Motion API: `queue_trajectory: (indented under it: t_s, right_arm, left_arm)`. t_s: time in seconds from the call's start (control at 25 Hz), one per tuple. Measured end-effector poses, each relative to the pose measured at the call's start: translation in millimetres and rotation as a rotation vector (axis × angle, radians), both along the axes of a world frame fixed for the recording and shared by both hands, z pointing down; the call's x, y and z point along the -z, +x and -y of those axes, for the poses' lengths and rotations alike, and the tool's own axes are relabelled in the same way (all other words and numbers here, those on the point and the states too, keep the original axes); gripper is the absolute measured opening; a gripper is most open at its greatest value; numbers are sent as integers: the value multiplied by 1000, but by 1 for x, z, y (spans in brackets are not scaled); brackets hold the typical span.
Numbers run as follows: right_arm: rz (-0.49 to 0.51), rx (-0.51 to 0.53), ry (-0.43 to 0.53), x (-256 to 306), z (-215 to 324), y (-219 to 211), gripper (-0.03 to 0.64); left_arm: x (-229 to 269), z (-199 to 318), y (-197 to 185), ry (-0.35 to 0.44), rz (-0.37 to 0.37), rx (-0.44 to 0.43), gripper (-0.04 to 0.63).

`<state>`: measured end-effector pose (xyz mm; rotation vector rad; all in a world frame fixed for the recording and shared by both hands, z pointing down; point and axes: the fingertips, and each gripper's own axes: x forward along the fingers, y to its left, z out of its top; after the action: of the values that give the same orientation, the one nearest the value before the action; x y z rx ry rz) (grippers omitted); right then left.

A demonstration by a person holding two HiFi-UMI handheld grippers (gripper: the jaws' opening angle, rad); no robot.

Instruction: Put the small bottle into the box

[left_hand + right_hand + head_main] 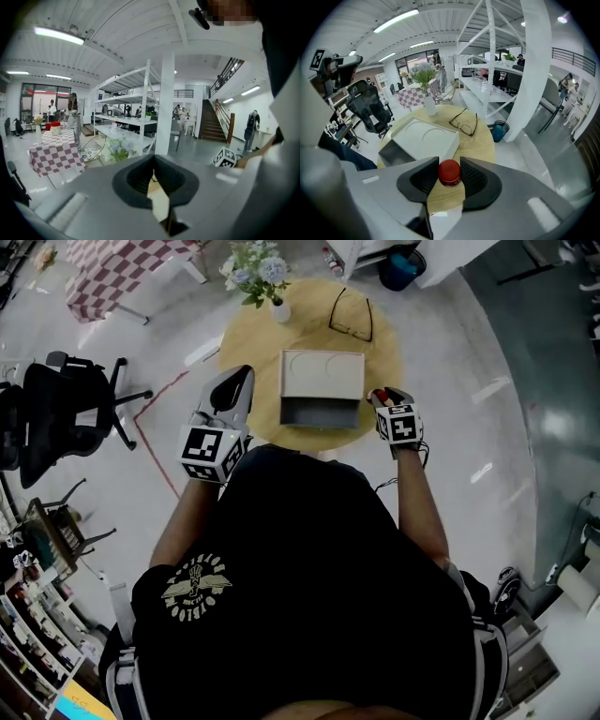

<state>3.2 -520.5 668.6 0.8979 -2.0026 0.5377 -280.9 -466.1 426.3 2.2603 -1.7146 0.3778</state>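
1. Right gripper jaws are clamped on the red cap of the small bottle, one dark pad on each side. The body below the cap is hidden.
2. Left gripper jaws are closed together with nothing between them. Only a thin slit of pale wood shows behind the pads.
3. In the head view the bottle is at the near right edge of the round wooden table, just right of the box and outside it. Whether it stands on the wood or is lifted off it cannot be told.
4. Around the table lies a pale, glossy floor with a red line across it. A black office chair stands to the left, and a table with a checked cloth stands farther off.
5. White shelving and a staircase fill the hall behind, with people standing in the distance.
6. On the table, the box sits in the middle with its open side facing the person, dark inside. Its pale top carries two curved lines.
7. Beyond the box, a white vase holds pale flowers, and a pair of glasses lies beside it on the wood.
8. A blue bin stands on the floor past the table. What it holds is not visible.
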Motion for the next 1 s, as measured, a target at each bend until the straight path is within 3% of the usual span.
queue_trajectory:
  t_s: [0.32, 0.64, 1.0]
  right_arm:
    - [19, 159, 34, 87, -25, 13, 152]
    - [65, 345, 83, 154, -38, -15, 152]
    - [113, 545, 119, 193, -61, -56, 152]
  left_arm:
    - [20, -29, 39, 66, -61, 55, 0]
    - [18, -57, 53, 75, -74, 113, 0]
    - [13, -98, 48, 59, -56, 213, 0]
